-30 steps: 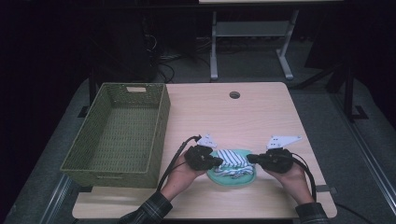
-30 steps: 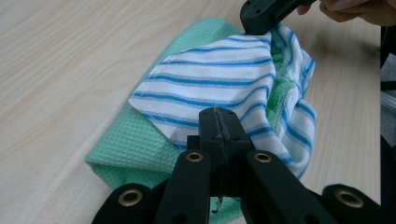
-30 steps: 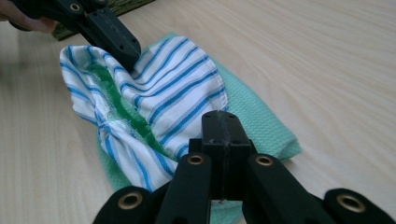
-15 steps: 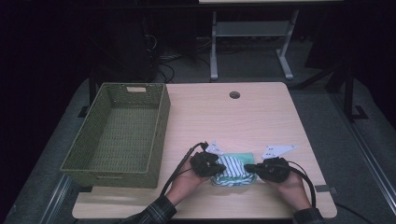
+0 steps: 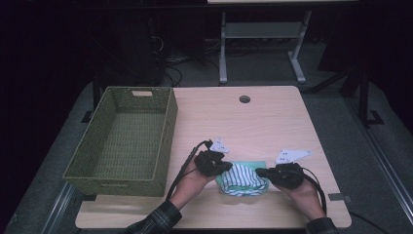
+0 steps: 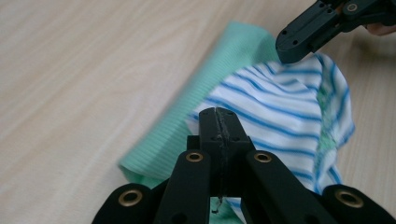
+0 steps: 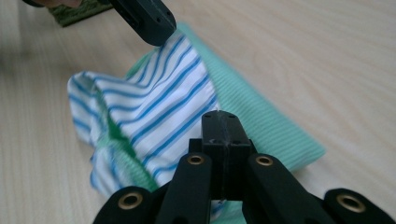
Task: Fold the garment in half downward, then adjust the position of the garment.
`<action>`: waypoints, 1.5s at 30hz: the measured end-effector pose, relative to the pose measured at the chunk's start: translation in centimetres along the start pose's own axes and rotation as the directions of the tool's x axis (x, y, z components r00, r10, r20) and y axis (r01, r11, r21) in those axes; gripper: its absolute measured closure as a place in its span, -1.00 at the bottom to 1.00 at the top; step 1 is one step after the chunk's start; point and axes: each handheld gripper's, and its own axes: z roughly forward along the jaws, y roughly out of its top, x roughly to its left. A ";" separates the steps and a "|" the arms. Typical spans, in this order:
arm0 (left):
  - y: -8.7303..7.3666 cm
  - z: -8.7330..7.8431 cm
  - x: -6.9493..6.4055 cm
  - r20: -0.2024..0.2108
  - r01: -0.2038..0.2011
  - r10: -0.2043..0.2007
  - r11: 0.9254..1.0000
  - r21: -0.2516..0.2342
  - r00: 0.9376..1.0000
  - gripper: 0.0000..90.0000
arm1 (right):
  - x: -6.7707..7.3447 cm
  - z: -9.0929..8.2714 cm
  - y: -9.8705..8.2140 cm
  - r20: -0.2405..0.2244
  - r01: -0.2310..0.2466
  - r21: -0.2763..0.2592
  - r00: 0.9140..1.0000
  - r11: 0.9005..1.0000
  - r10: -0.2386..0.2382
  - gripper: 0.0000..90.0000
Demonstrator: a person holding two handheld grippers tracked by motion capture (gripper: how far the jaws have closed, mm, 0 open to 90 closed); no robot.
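Change: I have drawn both hands back toward the desk's (image 5: 272,117) near edge, and the striped garment (image 5: 242,179) came along, bunching.
Left claw (image 6: 218,122): jaws together, pinching the garment's striped edge.
Right claw (image 7: 220,125): jaws together, clamped on the opposite edge.
Garment: on the desk between my claws, right of the basket (image 5: 122,173).
Risk: I judge uneven pulling could slip the thin fabric from one claw, spoiling the fold.

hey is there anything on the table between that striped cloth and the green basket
Nothing visible. The striped cloth lies near the table's front edge, held at either side by the left gripper and right gripper. The stretch of tabletop toward the green basket on the left is bare wood.
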 end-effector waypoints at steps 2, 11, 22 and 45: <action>0.4 0.2 0.3 -0.006 0.006 -0.006 1.000 -0.004 1.000 0.99 | -0.3 0.0 0.6 0.006 -0.006 -0.014 1.000 1.000 0.007 1.00; 1.6 3.5 0.6 -0.027 -0.010 0.011 1.000 0.028 1.000 0.99 | -1.5 3.1 2.3 0.002 -0.019 -0.006 1.000 1.000 0.019 1.00; 0.4 4.2 1.9 -0.048 0.027 -0.024 0.998 0.057 0.999 0.99 | -2.9 3.9 1.0 0.051 -0.058 0.053 0.997 0.997 0.055 1.00; -1.4 -1.0 -2.6 0.098 0.006 -0.004 1.000 -0.021 0.995 0.99 | -4.7 2.1 0.9 0.113 -0.076 -0.007 0.991 0.997 0.076 1.00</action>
